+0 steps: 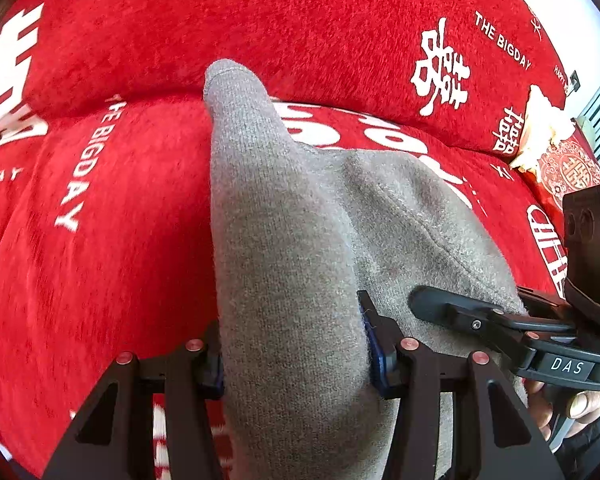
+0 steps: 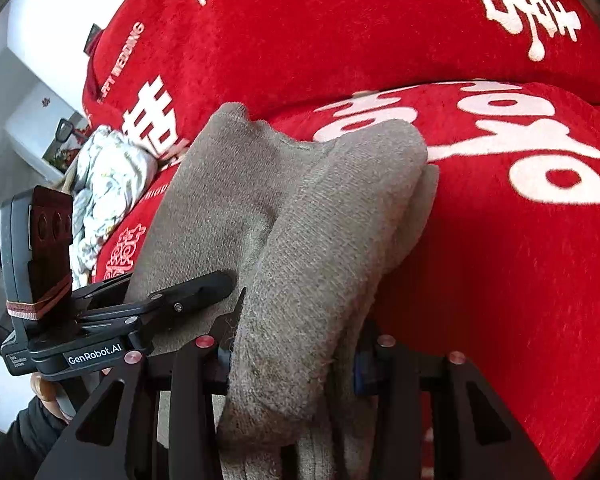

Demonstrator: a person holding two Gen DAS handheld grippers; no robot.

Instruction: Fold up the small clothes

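the left gripper (image 1: 296, 360) is clamped on one bundle of the grey garment (image 1: 284, 248), and the right gripper (image 2: 296, 356) is clamped on another thick fold of it just alongside; each holds a wad of knit between its pads, jaws partly parted by the cloth. the garment drapes forward from both tools over the red sofa cover (image 1: 100, 240), a sleeve-like end reaching ahead of the left tool. the two grippers sit nearly touching. to do this well, i judge both grips should stay firm and level so the held edges land together, the cloth be laid flat ahead before release, and the loose end kept from bunching under. a patterned cloth (image 2: 104, 184) lies off to the right tool's left.
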